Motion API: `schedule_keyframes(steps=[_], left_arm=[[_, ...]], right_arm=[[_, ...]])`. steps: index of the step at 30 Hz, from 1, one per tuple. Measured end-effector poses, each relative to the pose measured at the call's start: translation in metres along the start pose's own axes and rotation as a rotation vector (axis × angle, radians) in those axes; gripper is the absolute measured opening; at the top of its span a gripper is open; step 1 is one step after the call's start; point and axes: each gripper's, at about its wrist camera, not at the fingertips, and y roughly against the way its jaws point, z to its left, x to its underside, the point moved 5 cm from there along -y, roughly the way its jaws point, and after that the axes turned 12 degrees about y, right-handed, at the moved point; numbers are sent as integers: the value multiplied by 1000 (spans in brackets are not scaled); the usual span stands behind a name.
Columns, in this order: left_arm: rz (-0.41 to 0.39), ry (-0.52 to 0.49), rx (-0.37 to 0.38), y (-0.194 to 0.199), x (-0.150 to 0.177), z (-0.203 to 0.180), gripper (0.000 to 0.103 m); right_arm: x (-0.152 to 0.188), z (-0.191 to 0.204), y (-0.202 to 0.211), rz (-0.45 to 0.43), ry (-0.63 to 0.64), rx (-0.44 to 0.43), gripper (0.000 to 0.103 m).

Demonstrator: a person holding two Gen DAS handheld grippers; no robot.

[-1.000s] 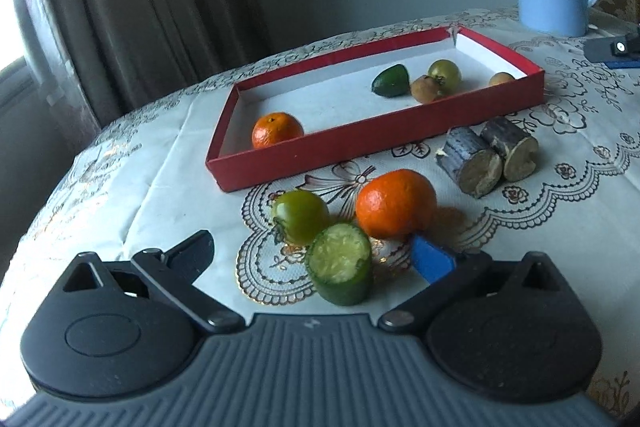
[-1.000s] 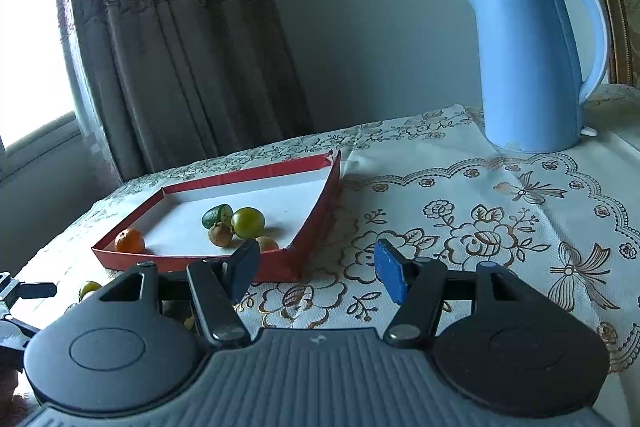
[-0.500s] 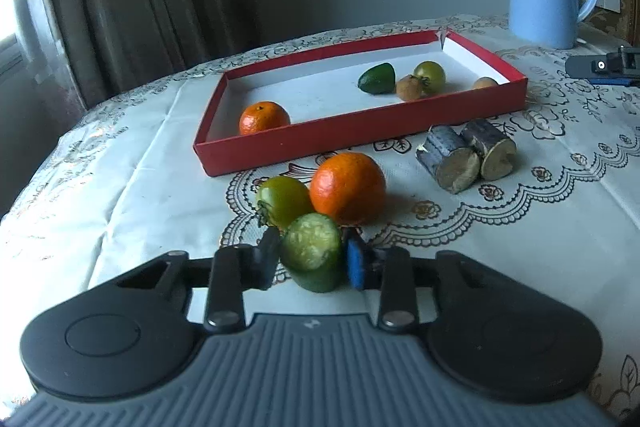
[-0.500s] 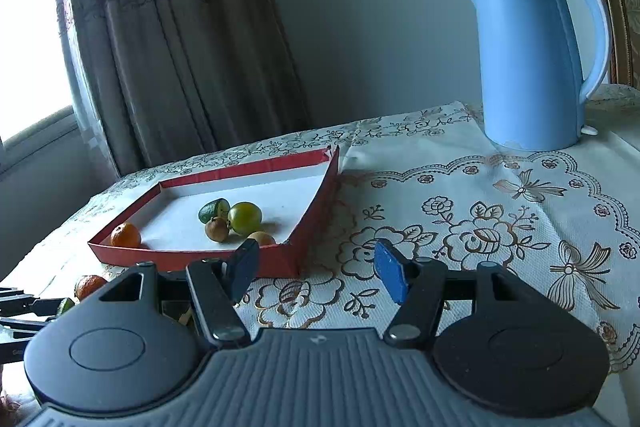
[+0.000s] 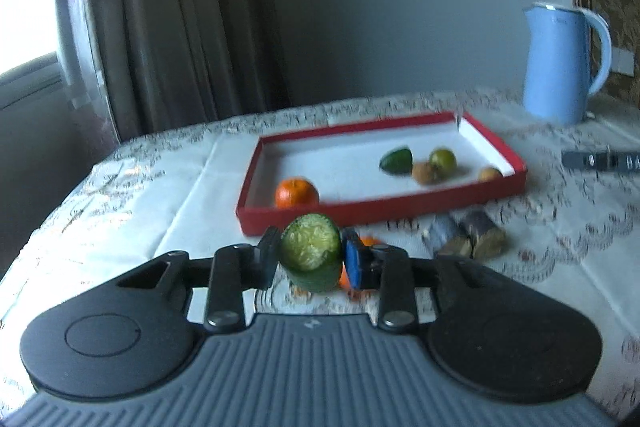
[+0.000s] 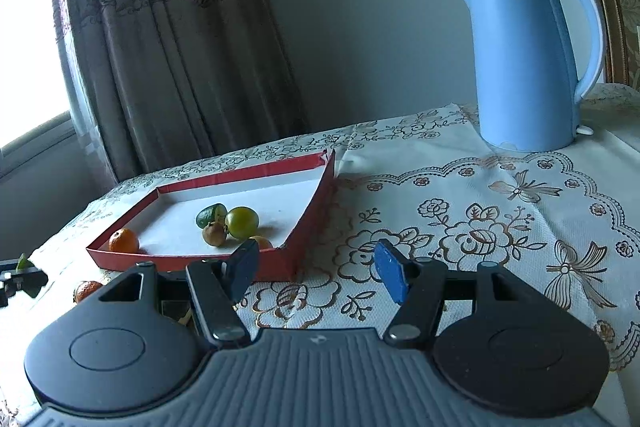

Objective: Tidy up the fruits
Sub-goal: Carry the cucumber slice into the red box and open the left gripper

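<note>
The only writing you can read is the pale "Midea" logo near the top of the blue electric kettle point(image 6: 528, 67), at the upper right of the right wrist view; in the left wrist view the kettle is too blurred to show it.

Your left gripper point(image 5: 310, 259) is clamped on the cut green cucumber piece point(image 5: 311, 253), which sits squarely between the black finger and the blue-padded finger at the centre of the frame, its pale cut face turned toward the camera. Just behind it, partly hidden by the blue pad, an orange mandarin point(image 5: 366, 243) shows on the tablecloth point(image 5: 132, 211). Above the cucumber piece in the frame lies the red tray point(image 5: 380, 213), holding another mandarin point(image 5: 297, 193) at its lower left corner and a dark green fruit point(image 5: 396, 161), a brown fruit point(image 5: 426, 173), a green tomato point(image 5: 443, 159) and a small tan fruit point(image 5: 490, 174) toward its right. Two short cut log-like pieces point(image 5: 466, 239) lie right of centre, below the tray.

Your right gripper point(image 6: 316, 271) has its fingers apart and holds nothing, hovering over the flowered cloth just right of the tray's near corner.

Half a second ago the cucumber piece was already pinched but low among the green tomato and the mandarin on the cloth; now it rides higher against the tray's front wall, and the loose green tomato is out of sight. The right gripper has barely moved.
</note>
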Motion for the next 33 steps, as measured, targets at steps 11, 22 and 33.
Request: schedule_keyframes(steps=[11,22,33], left_arm=[[17,14,6,-59,-43,-29,31],[70,55,-12,-117,-55,-36,31],[20,50,-58,-123,-51,-33,84]], right_arm=[[-2,-1,-1,-3,-18,-10,63],[-3,2,-3,2,-15,-27,71],[-4,3,-3,3,-19,-28,72]])
